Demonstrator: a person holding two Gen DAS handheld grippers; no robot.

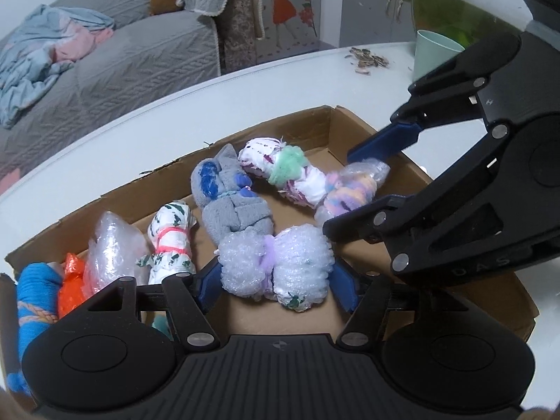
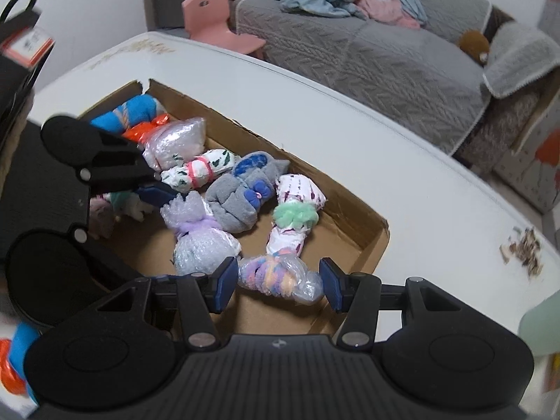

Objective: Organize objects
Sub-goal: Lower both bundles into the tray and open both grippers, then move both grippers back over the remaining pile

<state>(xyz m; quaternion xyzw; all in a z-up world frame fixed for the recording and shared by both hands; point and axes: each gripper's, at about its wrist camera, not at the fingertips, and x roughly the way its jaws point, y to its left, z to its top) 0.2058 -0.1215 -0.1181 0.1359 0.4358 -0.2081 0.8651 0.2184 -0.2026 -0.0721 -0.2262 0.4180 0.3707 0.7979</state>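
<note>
White tabletop (image 1: 210,94) carries a shallow cardboard tray (image 1: 350,115) of tied bundles, with a quilted grey sofa (image 2: 402,63) behind. Only the left wrist view shows a pale green cup (image 1: 434,52) and scattered seed husks (image 1: 367,60); only the right shows a pink chair (image 2: 217,21). The left gripper (image 1: 276,281) stands open around a bumpy bubble-wrap bundle (image 1: 276,266) cinched with lilac yarn, pads not pressing it. The right gripper (image 2: 276,283) is open astride a crinkly clear bag of pastel yarn (image 2: 280,276), gaps showing either side. A soft grey sock roll (image 1: 238,210) lies mid-tray.
</note>
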